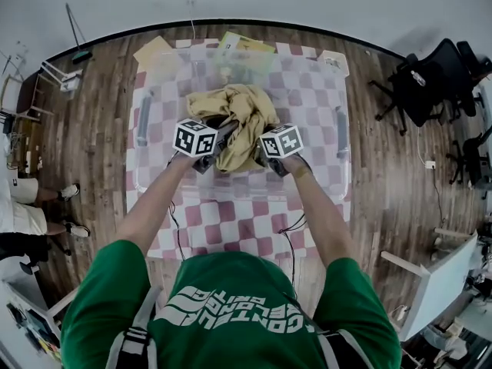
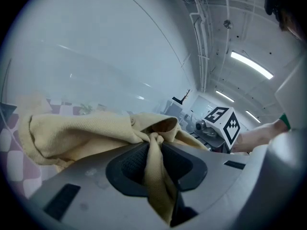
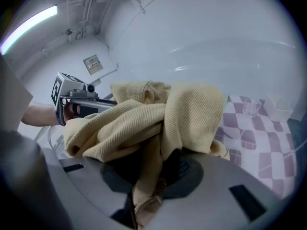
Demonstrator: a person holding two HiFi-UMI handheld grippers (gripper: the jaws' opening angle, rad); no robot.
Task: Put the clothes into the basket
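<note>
A tan-yellow ribbed garment [image 1: 234, 121] hangs bunched between my two grippers, above a clear plastic basket [image 1: 338, 156] on the checkered tablecloth. My left gripper [image 1: 211, 151] is shut on a fold of the garment [image 2: 153, 152], which runs down between the dark pads. My right gripper [image 1: 265, 154] is shut on another fold of the garment [image 3: 158, 128], and cloth drapes over its jaws. The right gripper's marker cube [image 2: 224, 122] shows in the left gripper view, and the left gripper [image 3: 72, 99] shows in the right gripper view.
The pink-and-white checkered cloth [image 1: 231, 221] covers the table. Papers [image 1: 242, 44] lie at its far edge. Black office chairs [image 1: 430, 83] stand at the right. A person's legs and shoes [image 1: 46, 206] show at the left on the wooden floor.
</note>
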